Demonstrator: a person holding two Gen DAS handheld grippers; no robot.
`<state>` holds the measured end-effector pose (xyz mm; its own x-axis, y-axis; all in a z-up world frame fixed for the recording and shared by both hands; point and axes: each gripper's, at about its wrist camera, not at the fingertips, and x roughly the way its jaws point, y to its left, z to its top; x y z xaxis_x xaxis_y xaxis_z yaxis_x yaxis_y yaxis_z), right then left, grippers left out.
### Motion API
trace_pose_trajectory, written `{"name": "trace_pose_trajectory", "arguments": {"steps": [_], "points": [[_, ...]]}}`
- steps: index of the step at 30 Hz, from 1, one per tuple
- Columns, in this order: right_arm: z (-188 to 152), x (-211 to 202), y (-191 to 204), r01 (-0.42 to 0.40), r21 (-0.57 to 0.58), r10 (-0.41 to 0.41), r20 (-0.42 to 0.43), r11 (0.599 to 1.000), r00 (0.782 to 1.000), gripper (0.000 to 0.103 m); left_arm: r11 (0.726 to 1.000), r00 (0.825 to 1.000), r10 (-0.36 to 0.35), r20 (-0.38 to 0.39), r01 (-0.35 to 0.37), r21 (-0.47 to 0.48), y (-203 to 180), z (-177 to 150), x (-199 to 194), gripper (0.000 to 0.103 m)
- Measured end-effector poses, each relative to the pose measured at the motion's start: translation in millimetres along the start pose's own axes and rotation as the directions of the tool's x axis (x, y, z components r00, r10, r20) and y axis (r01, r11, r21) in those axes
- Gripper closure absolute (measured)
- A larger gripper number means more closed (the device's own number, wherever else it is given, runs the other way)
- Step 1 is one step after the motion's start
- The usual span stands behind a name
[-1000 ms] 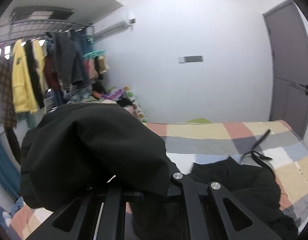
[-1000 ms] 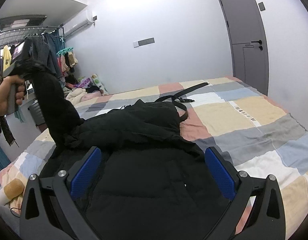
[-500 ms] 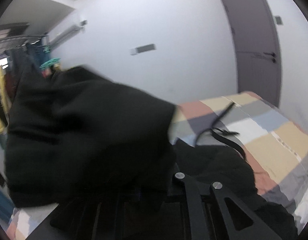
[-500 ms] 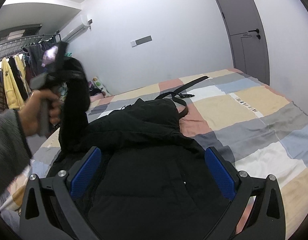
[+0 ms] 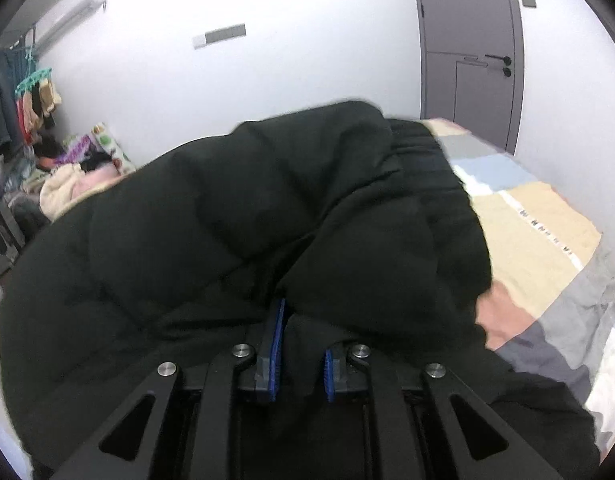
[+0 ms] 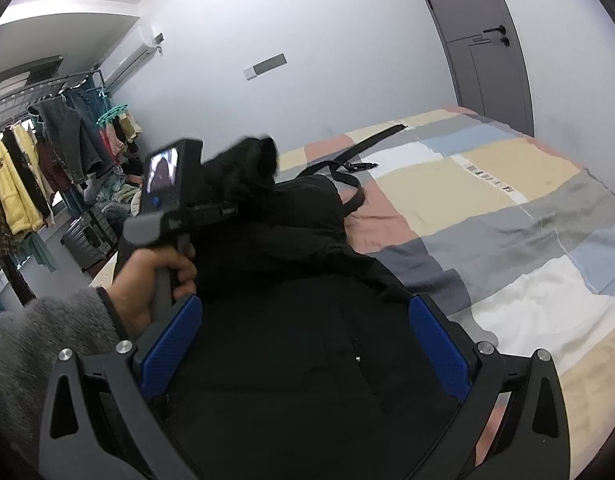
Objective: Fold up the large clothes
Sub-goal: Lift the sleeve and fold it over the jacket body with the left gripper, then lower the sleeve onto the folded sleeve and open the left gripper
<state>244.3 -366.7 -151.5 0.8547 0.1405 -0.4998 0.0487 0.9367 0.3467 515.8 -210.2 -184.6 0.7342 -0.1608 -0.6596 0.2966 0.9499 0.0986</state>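
A large black padded jacket (image 6: 307, 280) lies spread on the patchwork bed cover (image 6: 507, 208). My left gripper (image 5: 301, 336) is shut on a bunched black sleeve (image 5: 267, 208) of the jacket, with fabric pinched between its blue pads. The sleeve drapes over the gripper and hides most of the bed ahead. In the right wrist view a hand (image 6: 151, 280) holds that left gripper's body over the jacket's left side, its fingers buried in the sleeve (image 6: 247, 164). My right gripper (image 6: 303, 340) hangs open just above the jacket's lower body, with nothing between its pads.
A black belt (image 6: 359, 148) lies on the bed beyond the jacket. A rack of hanging clothes (image 6: 35, 168) and a dark suitcase (image 6: 87, 240) stand at the left. A grey door (image 6: 487, 52) is at the far right. Pillows and loose clothes (image 5: 79, 176) pile up at the bed's far left corner.
The left gripper has carried the sleeve down from high at the left and across over the jacket's body. The right gripper has shifted and rolled a little, still open.
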Motion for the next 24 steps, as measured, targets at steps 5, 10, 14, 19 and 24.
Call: {"name": "trace_pose_trajectory", "arguments": {"steps": [5,10,14,19,24], "points": [[-2,12,-5,-0.003,0.009,0.004,-0.026,1.0,1.0,0.0,1.0,0.999,-0.01,-0.037,0.01,-0.014,-4,-10,27,0.088],[-5,25,-5,0.006,-0.004,-0.006,-0.047,1.0,0.999,0.0,1.0,0.998,-0.014,-0.066,0.013,-0.013,3,-8,44,0.088],[-5,30,-7,0.009,-0.009,-0.009,-0.057,1.0,0.998,0.0,0.999,0.998,-0.033,-0.045,0.032,-0.026,12,-10,29,0.086],[-3,24,-6,0.013,-0.036,-0.014,-0.026,0.999,1.0,0.0,0.999,0.999,-0.042,0.002,0.042,-0.026,21,-15,-8,0.064],[-1,16,0,0.01,-0.062,-0.01,-0.006,0.998,1.0,0.0,0.998,0.995,-0.037,0.095,0.041,-0.044,40,-30,-75,0.012]]}}
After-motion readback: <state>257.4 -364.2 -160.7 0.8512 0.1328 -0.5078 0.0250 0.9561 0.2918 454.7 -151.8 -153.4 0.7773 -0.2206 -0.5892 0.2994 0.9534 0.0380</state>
